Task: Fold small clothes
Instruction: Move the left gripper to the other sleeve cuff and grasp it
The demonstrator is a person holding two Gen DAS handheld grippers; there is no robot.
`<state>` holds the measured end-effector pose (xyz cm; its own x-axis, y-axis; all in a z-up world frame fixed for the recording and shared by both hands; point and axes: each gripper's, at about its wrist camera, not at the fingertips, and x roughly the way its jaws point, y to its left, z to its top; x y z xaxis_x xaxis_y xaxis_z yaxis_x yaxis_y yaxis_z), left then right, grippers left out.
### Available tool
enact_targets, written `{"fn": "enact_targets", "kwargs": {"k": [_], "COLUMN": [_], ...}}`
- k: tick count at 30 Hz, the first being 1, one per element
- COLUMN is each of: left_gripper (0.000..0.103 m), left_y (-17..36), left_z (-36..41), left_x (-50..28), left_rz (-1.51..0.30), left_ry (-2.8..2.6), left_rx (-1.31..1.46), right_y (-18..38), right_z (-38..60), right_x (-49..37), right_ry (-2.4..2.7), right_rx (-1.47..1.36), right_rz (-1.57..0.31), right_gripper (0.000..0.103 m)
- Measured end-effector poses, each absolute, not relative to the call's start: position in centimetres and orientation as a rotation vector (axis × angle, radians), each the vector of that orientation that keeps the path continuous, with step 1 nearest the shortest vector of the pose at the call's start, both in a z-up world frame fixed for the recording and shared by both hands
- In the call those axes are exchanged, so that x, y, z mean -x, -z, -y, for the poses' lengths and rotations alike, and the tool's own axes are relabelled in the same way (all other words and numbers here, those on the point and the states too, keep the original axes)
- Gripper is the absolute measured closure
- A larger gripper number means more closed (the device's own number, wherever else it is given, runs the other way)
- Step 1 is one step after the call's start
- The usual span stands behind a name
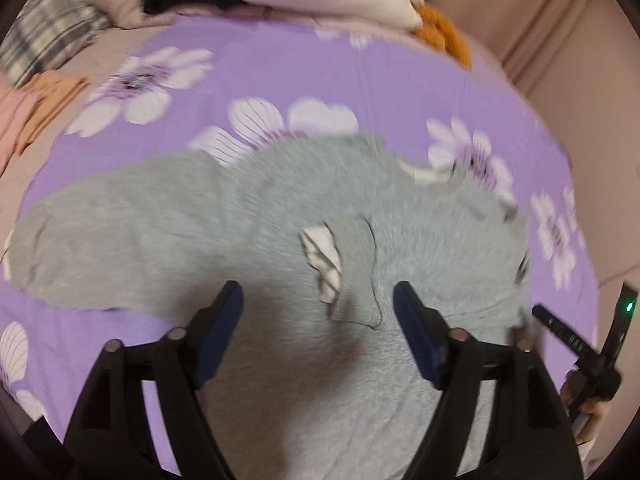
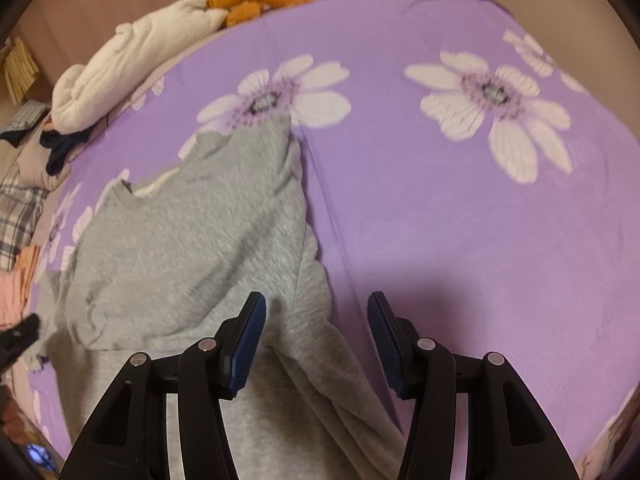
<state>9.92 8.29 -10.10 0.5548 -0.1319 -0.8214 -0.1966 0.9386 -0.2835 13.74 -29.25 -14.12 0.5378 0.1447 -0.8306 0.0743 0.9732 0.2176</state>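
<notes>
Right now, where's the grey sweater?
Grey sweater lies on the purple floral sheet: under the open left tongs in the left wrist view, left of centre in the right.

Bed with purple daisy-print sheet [image 2: 460, 240]; grey sweatshirt [image 1: 256, 216] spread flat on it; white garment [image 2: 132, 64] and orange fabric [image 2: 256, 0] piled at far edge; plaid cloth [image 1: 48, 28], peach clothes [image 1: 36, 108] beside.
</notes>
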Motion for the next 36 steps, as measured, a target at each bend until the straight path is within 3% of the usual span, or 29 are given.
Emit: {"fn": "enact_targets", "kwargs": {"k": [3,6,12,28,36], "left_gripper": [0.016,0.009,0.006,0.006,0.01], "left_y": [8.6,7.7,7.0,12.5,16.6], "left_z": [-10.3,-12.8,-15.3,-25.5,-31.3], "left_x": [-8.4,-6.3,-3.1,-0.1,0.3], "left_rz": [-0.939,-0.903,-0.852,-0.829,-0.793], "left_ry": [-0.1,-0.188,-0.295,-0.557,-0.608], "left_rx": [0.405,0.449,0.481,0.658,0.892], "right_y": [11.7,9.3,5.7,-0.8,-1.8], "right_z": [29.1,28.9,27.6,25.2,24.5], "right_x": [-12.5,-11.2,-9.0,-4.1,-3.6], "right_ry": [-0.048,-0.075,-0.144,-0.232,-0.239], "right_rx": [-0.226,-0.215,-0.19,-0.137,-0.159], "right_rz": [-0.931,-0.871,-0.762,-0.54,-0.503], "right_gripper": [0.03,0.021,0.004,0.002,0.002]}}
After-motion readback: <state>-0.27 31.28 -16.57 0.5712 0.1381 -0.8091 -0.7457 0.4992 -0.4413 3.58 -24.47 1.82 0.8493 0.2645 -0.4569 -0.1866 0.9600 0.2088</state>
